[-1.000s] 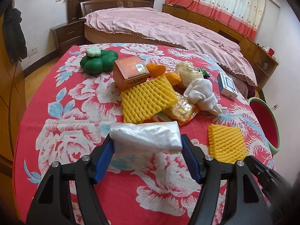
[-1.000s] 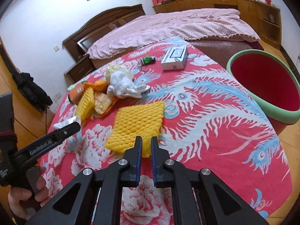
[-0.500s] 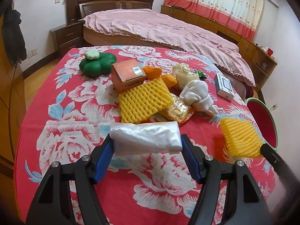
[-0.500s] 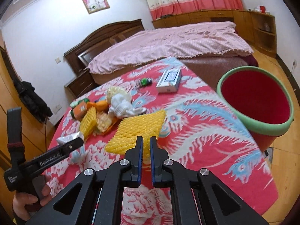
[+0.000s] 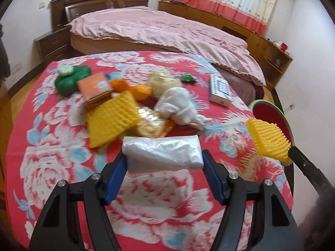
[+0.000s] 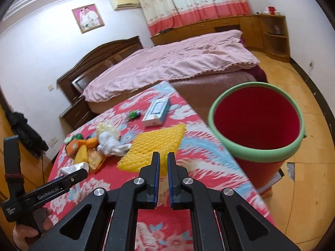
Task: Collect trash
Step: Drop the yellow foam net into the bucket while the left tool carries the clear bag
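A yellow foam net sleeve [image 6: 152, 146] is observed: a flat, ribbed mesh pad, bright yellow, lifted clear of the red floral tablecloth [image 6: 209, 152] and tilted, its far corner pointing toward the red bin [image 6: 256, 140]. It is held at its near edge by the right gripper [image 6: 163, 163], whose blue-padded jaws are drawn close together and are pinching that edge. In the left wrist view the same sleeve [image 5: 269, 139] is seen in the air just beside the bin's green rim [image 5: 256, 103].

A crumpled white plastic bag [image 5: 163, 153] is noted, translucent and roughly rectangular. It is clamped across its width by the left gripper [image 5: 164, 164], the jaws being spread wide with one pad against each end of the bag.

A second yellow foam sleeve [image 5: 113, 119] is recorded lying on the tablecloth, farther from the bin than the bag. Beside it, a crinkled clear wrapper [image 5: 150, 122], a wadded white cloth [image 5: 178, 107], an orange box [image 5: 95, 89] and a green clover-shaped item [image 5: 70, 79] are noted. A white and blue carton [image 5: 219, 90] lies apart from the pile, nearer the bin.
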Demonstrator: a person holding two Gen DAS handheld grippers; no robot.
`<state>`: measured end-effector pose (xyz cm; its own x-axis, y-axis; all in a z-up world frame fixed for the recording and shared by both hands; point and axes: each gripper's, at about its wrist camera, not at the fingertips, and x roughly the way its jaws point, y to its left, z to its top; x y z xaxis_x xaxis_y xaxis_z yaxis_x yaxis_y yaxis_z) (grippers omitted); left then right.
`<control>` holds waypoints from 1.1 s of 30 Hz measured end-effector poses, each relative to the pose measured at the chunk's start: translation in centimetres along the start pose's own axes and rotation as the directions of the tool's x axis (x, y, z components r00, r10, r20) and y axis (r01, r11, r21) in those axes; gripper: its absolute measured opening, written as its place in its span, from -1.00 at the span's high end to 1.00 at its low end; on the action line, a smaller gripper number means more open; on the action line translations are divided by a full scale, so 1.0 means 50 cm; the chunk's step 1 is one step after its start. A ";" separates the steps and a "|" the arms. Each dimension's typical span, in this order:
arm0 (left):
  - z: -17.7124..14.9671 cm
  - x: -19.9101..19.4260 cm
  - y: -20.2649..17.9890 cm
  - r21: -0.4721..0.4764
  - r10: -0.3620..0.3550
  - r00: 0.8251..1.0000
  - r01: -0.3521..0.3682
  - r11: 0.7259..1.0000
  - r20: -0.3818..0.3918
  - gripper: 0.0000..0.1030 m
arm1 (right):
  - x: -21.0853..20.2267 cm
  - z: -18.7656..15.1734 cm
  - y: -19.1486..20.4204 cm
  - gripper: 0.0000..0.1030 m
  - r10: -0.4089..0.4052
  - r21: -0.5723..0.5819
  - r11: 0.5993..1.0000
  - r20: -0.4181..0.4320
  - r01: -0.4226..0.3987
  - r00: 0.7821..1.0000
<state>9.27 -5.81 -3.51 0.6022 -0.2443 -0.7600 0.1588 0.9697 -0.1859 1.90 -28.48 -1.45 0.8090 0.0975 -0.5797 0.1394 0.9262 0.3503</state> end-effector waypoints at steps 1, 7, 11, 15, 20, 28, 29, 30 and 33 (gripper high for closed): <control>0.003 0.003 -0.010 0.011 -0.005 1.000 0.005 1.000 -0.002 -0.37 | -0.004 0.002 -0.010 0.86 -0.008 0.010 1.000 0.005 0.008 1.000; 0.027 0.018 -0.082 0.080 -0.037 0.999 0.038 0.996 -0.005 -0.37 | -0.018 0.020 -0.077 0.86 -0.051 0.076 0.996 0.033 0.048 0.998; 0.042 0.030 -0.134 0.126 -0.067 0.998 0.069 0.990 -0.016 -0.37 | -0.025 0.029 -0.128 0.86 -0.090 0.128 0.988 0.044 0.084 0.995; 0.053 0.049 -0.187 0.165 -0.089 0.996 0.093 0.982 -0.031 -0.37 | -0.027 0.036 -0.178 0.86 -0.121 0.169 0.979 0.041 0.112 0.992; 0.065 0.074 -0.251 0.207 -0.117 0.992 0.125 0.970 -0.046 -0.37 | -0.018 0.040 -0.225 0.86 -0.157 0.203 0.968 0.027 0.149 0.987; 0.074 0.118 -0.340 0.274 -0.155 0.985 0.171 0.946 -0.078 -0.37 | -0.003 0.045 -0.290 0.81 -0.232 0.238 0.946 0.014 0.222 0.973; 0.075 0.124 -0.349 0.279 -0.159 0.984 0.176 0.944 -0.083 -0.37 | -0.002 0.046 -0.295 0.81 -0.238 0.238 0.944 0.014 0.228 0.971; 0.074 0.127 -0.356 0.283 -0.162 0.983 0.180 0.942 -0.087 -0.37 | -0.001 0.047 -0.301 0.80 -0.246 0.239 0.942 0.014 0.236 0.969; 0.075 0.145 -0.380 0.295 -0.171 0.980 0.194 0.936 -0.102 -0.37 | 0.003 0.050 -0.315 0.75 -0.258 0.238 0.939 0.014 0.247 0.966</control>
<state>13.52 -26.05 -3.16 0.4835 -0.4043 -0.7764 0.4961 0.8573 -0.1376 1.27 -43.98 -5.21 0.7536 -0.1497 -0.6400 0.4666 0.8076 0.3606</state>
